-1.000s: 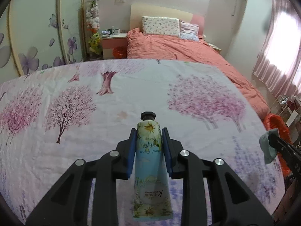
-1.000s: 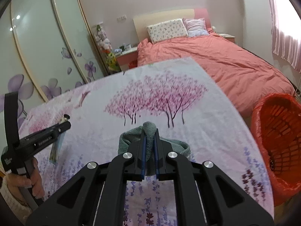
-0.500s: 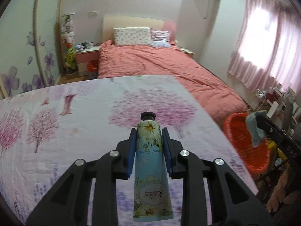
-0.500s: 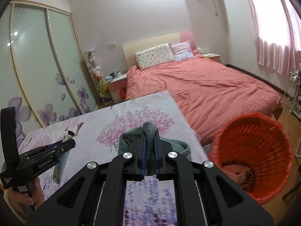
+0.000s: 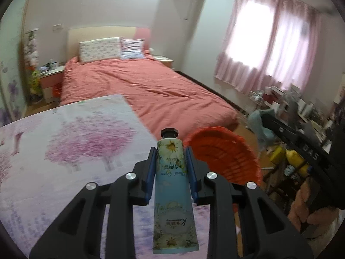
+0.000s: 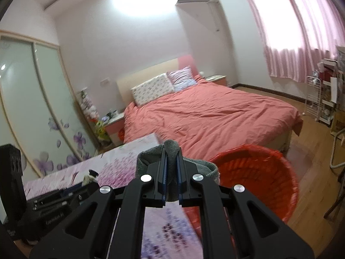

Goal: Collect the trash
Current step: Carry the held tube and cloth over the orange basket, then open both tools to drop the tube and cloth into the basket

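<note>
Now both views have swung right since a second ago: the orange basket (image 6: 256,172), then at the right edge, fills the lower centre-right of the right wrist view, and the blossom-print worktop (image 5: 64,151) has slid to the lower left. The left gripper (image 5: 170,161) still has its fingers clamped on the hand cream tube (image 5: 171,185), cap forward, at centre frame beside the basket rim. The right gripper (image 6: 171,166) keeps its fingers narrowly pinched on the grey-green cloth (image 6: 171,151), just left of the basket.
</note>
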Available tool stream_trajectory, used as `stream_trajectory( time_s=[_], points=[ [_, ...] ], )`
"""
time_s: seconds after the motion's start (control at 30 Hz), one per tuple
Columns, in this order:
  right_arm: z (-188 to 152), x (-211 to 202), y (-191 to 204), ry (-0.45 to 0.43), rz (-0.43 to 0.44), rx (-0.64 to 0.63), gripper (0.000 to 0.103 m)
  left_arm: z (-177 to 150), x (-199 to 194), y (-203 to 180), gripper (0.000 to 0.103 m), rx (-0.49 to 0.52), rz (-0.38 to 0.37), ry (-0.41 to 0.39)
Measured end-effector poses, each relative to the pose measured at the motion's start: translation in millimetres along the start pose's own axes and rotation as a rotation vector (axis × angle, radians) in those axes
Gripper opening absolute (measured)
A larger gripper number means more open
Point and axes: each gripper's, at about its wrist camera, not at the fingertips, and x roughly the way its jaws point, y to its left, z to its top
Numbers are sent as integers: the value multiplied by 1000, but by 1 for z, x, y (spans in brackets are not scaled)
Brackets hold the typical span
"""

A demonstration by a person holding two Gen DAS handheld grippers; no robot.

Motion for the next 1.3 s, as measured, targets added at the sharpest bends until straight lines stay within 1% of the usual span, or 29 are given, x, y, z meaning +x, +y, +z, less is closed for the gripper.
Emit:
stream_trajectory(
  time_s=[0.13, 0.27, 0.37, 0.47, 0.5, 0.53, 0.57, 0.6, 0.63, 0.73, 0.77, 0.83, 0.87, 0.9, 0.93, 0.97, 1.0, 1.03, 1.07, 1.13, 1.17, 1.2, 1.27, 1.3],
  points=[
    [3, 4, -30, -9, -35, 46, 8, 2, 23, -30, 27, 30, -54, 14],
    [1, 19, -57, 9, -68, 89, 7, 3, 56, -59, 27, 48, -96, 50],
    [-1, 33, -77, 34, -80, 126, 8, 2, 84, -73, 27, 57, -109, 85],
    [-4, 48, -94, 70, -93, 150, 8, 0, 109, -82, 28, 62, -102, 116],
    [-5, 49, -97, 75, -99, 154, 12, -1, 118, -83, 28, 60, -96, 124],
    [-6, 53, -102, 89, -98, 159, 14, -2, 125, -84, 30, 58, -88, 128],
    [-7, 55, -106, 99, -97, 162, 23, -2, 131, -84, 36, 56, -83, 133],
    [-8, 56, -109, 103, -105, 165, 32, -3, 136, -83, 38, 51, -73, 139],
    [-10, 56, -112, 102, -114, 170, 38, -4, 140, -81, 40, 45, -65, 145],
    [-13, 50, -120, 105, -128, 186, 40, -6, 144, -73, 41, 34, -33, 155],
    [-15, 45, -120, 101, -140, 186, 45, -6, 142, -69, 41, 31, -22, 153],
    [-14, 35, -111, 84, -165, 163, 61, -9, 131, -60, 41, 28, 3, 140],
    [-15, 31, -107, 74, -178, 143, 64, -9, 125, -58, 42, 30, 11, 132],
    [-16, 20, -97, 55, -196, 105, 70, -11, 114, -54, 43, 35, 26, 114],
    [-16, 16, -92, 43, -206, 81, 74, -14, 101, -50, 46, 43, 45, 91],
    [-17, 9, -86, 28, -217, 57, 82, -15, 90, -48, 51, 48, 59, 74],
    [-18, 0, -78, 11, -227, 32, 89, -19, 75, -44, 53, 56, 77, 49],
    [-20, -10, -70, -10, -234, 1, 93, -22, 60, -42, 57, 60, 95, 25],
    [-21, -17, -62, -23, -239, -21, 95, -27, 42, -37, 61, 60, 116, -2],
    [-26, -35, -47, -47, -250, -65, 100, -35, 15, -28, 67, 46, 149, -40],
    [-27, -41, -41, -54, -255, -75, 100, -42, -1, -23, 71, 35, 170, -59],
    [-29, -48, -36, -60, -259, -83, 101, -45, -11, -20, 73, 28, 183, -71],
    [-37, -64, -26, -61, -275, -89, 101, -58, -40, -13, 83, 15, 225, -110],
    [-39, -68, -24, -60, -281, -91, 101, -65, -53, -10, 86, 11, 247, -129]
  ],
)
